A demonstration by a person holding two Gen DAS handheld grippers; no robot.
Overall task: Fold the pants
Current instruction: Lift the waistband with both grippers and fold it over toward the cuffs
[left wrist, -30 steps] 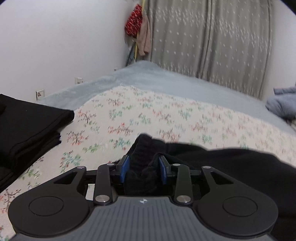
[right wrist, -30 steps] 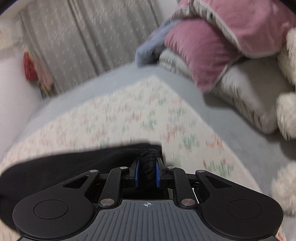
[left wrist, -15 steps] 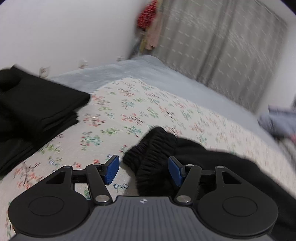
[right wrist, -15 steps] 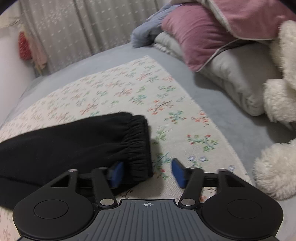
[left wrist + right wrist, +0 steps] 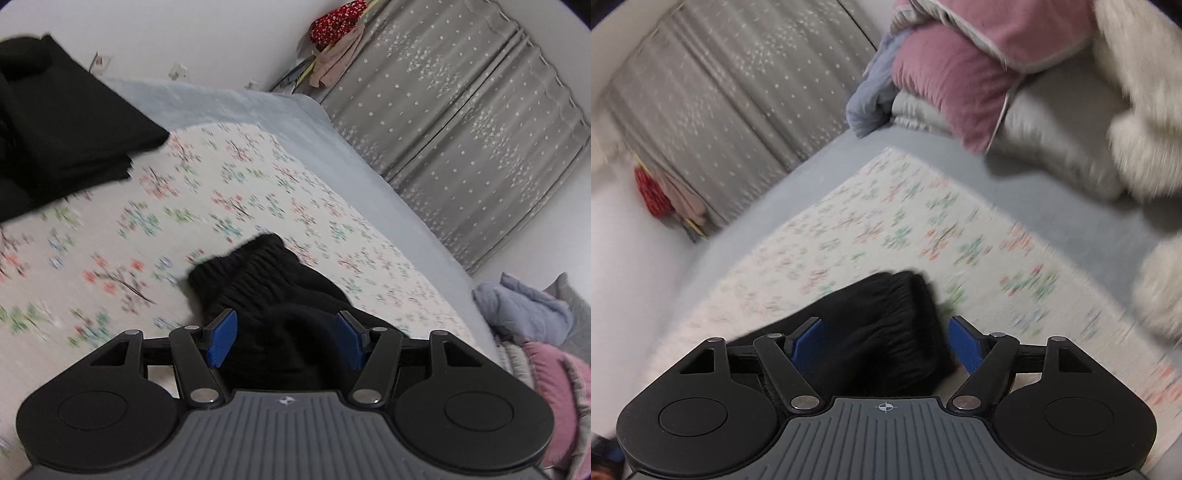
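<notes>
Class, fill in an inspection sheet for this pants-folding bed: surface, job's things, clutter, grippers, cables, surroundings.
Surface: floral sheet over a grey-blue bed cover.
Job's things: black pants lying on the sheet, elastic band visible.
Clutter: folded black stack; pink pillow; blue garment; white plush.
Grippers: left gripper and right gripper open, jaws just opened, pants between the pads unpressed.
Cables: nothing seen.
Surroundings: grey curtain, white wall, hanging red cloth.
</notes>
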